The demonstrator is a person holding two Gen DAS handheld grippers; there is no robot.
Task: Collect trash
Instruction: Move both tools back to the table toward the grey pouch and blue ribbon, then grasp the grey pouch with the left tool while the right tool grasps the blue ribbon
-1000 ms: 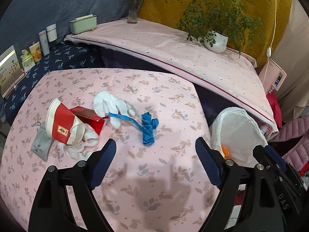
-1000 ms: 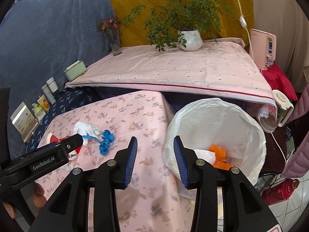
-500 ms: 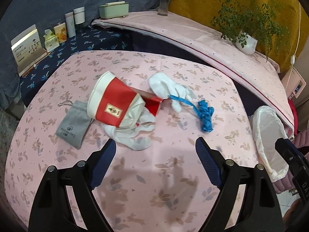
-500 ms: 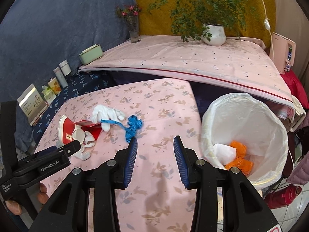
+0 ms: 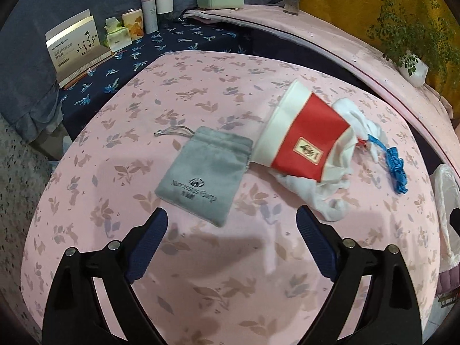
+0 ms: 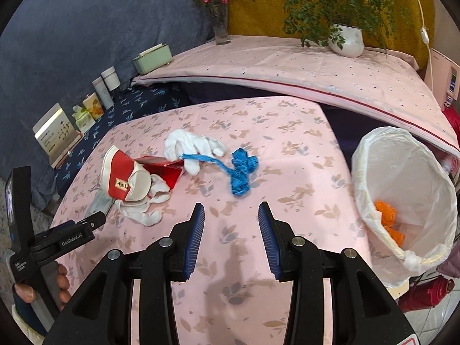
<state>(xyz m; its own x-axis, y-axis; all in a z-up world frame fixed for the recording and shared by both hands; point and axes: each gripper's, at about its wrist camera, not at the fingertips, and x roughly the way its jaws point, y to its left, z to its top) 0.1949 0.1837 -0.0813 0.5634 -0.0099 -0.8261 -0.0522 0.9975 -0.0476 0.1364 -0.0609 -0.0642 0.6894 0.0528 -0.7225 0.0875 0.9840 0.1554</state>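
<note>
Trash is lying in a small heap on the pink flowery tablecloth (image 5: pixel 201 92), with nothing holding it. Beside the table, a round bin with a white plastic liner (image 6: pixel 402 178) is standing with orange scraps (image 6: pixel 388 218) inside. On the cloth, a red and white fabric pouch (image 5: pixel 302 141) is lying on its side, touching crumpled white cloth gloves (image 6: pixel 195 146). A flat grey drawstring bag (image 5: pixel 207 169) is lying just beside the pouch. A knotted blue string (image 6: pixel 241 172) is lying near the gloves. The left gripper (image 5: pixel 230 241) is hovering over the grey bag, its jaws wide, having just been opening, with nothing between them. The right gripper (image 6: pixel 231 230) is hanging above bare cloth, its jaws narrow and empty.
</note>
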